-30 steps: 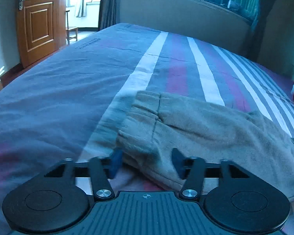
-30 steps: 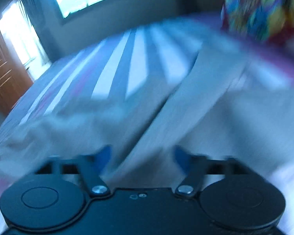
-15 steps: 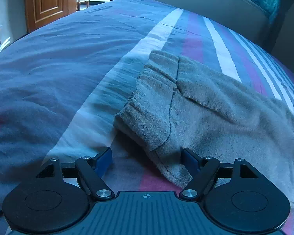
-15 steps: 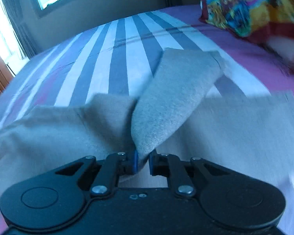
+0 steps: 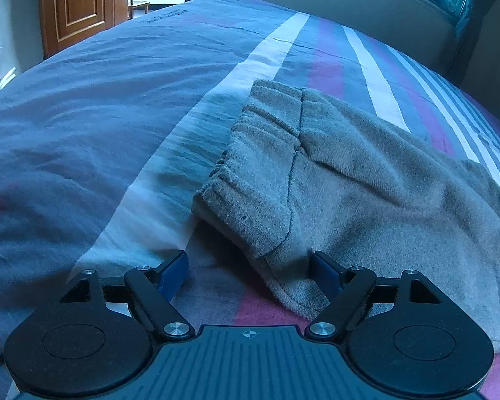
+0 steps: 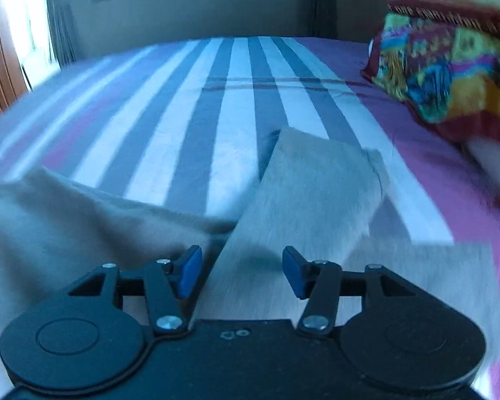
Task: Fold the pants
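Note:
Grey-beige fleece pants (image 5: 350,183) lie on the striped bed. Their gathered elastic waistband (image 5: 250,173) faces my left gripper (image 5: 250,266), whose jaws are opening. The waistband's near corner lies between the blue pads, with the right pad close against the cloth and the left pad over bare sheet. In the right wrist view one pant leg (image 6: 310,186) lies folded across toward the far side. My right gripper (image 6: 241,270) is low over it, jaws opening, and the leg runs between the pads without being pressed. More of the pants (image 6: 66,220) spreads to the left.
The bed sheet (image 5: 116,116) has blue, white and purple stripes. A colourful patterned pillow (image 6: 450,66) sits at the right. A wooden door (image 5: 80,3) stands beyond the bed's left edge, and a wall with a window (image 6: 200,0) lies behind the bed.
My right gripper was shut on a raised fold of the pant leg; it has let go and the leg now lies flat. My left gripper opened wider and sank toward the waistband.

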